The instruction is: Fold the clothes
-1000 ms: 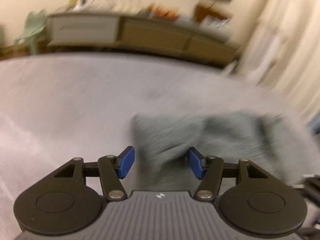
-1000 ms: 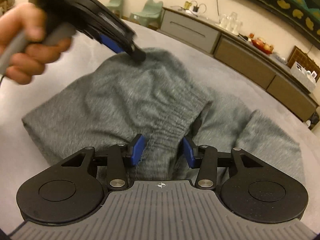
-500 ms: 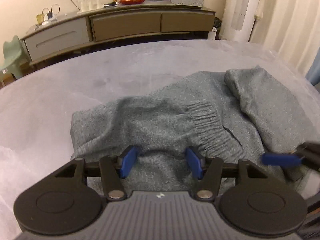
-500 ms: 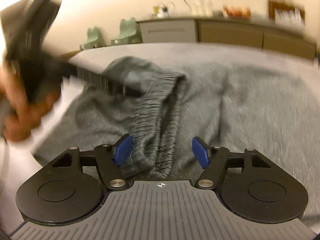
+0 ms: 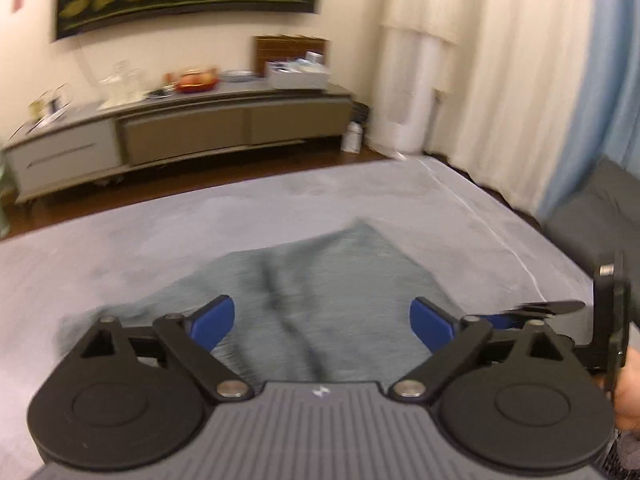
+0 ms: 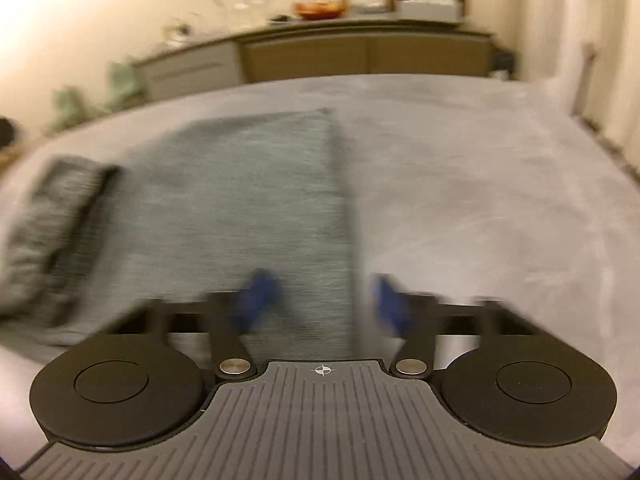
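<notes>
The grey knitted garment [image 5: 320, 280] lies flat on the pale grey worktop [image 5: 120, 240], directly ahead of and below both grippers, so either could drop straight onto it. From the left gripper [image 5: 322, 326] the cloth spreads forward to a pointed far corner, with a dark crease running away from the gripper roughly down the middle. Its blue pads stand wide apart with nothing between them but the fabric seen underneath. From the right gripper [image 6: 320, 300] the garment [image 6: 240, 200] reads as a long panel whose long axis runs away from the camera. Its straight right edge passes up between the spread blue pads, so this gripper sits over that edge with bare worktop to its right. This gripper also holds nothing, though motion blur smears the pads. At the left of the right wrist view a thicker bunched or doubled strip of the same cloth [image 6: 52, 220] lies along the panel's far side, nearer the left gripper. In the left wrist view the right gripper [image 5: 560, 308] appears at the right margin, close alongside. Whether the panel is a finished fold or one stage short of it cannot be settled from here. Nothing lies on the worktop around the garment; the sideboard [image 5: 180, 128], curtains [image 5: 500, 80] and a dark seat [image 5: 600, 208] stand well back.
</notes>
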